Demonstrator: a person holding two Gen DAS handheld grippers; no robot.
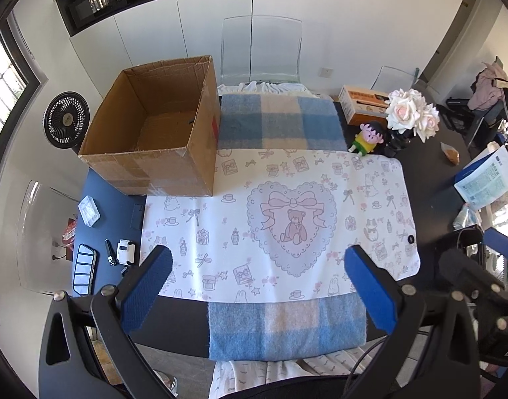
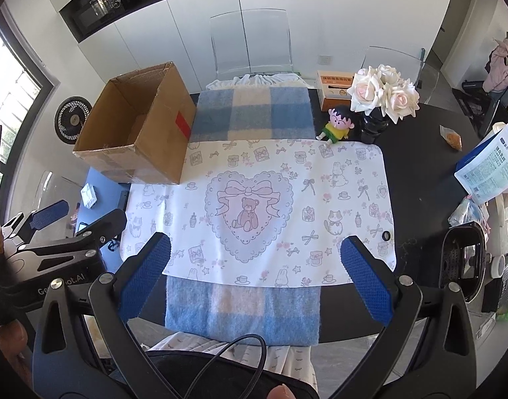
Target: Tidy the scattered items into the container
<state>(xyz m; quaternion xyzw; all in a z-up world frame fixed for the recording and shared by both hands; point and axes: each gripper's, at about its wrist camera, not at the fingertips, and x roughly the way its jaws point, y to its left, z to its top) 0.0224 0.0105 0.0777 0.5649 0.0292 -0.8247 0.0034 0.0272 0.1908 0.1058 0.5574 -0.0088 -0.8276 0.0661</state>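
An open cardboard box (image 1: 147, 126) (image 2: 134, 133) stands at the table's far left, and what shows of its inside is empty. A white printed cloth (image 1: 280, 219) (image 2: 257, 209) with a teddy-bear heart lies flat over a blue-and-cream plaid blanket (image 1: 280, 119) (image 2: 250, 116). At the cloth's far right corner lies a small cartoon figurine (image 1: 365, 138) (image 2: 337, 128). A small black ring (image 1: 410, 239) (image 2: 385, 235) rests near the cloth's right edge. My left gripper (image 1: 258, 286) hangs open above the near edge of the cloth, holding nothing. My right gripper (image 2: 254, 279) is open likewise, empty.
A dark vase of pale roses (image 1: 410, 116) (image 2: 383, 96) and an orange carton (image 1: 363, 103) (image 2: 333, 89) stand behind the figurine. A phone (image 1: 84, 267), a white tray (image 1: 89, 211) and small gadgets lie at the left. Papers (image 2: 486, 173) and a snack bag (image 2: 451, 138) lie at the right.
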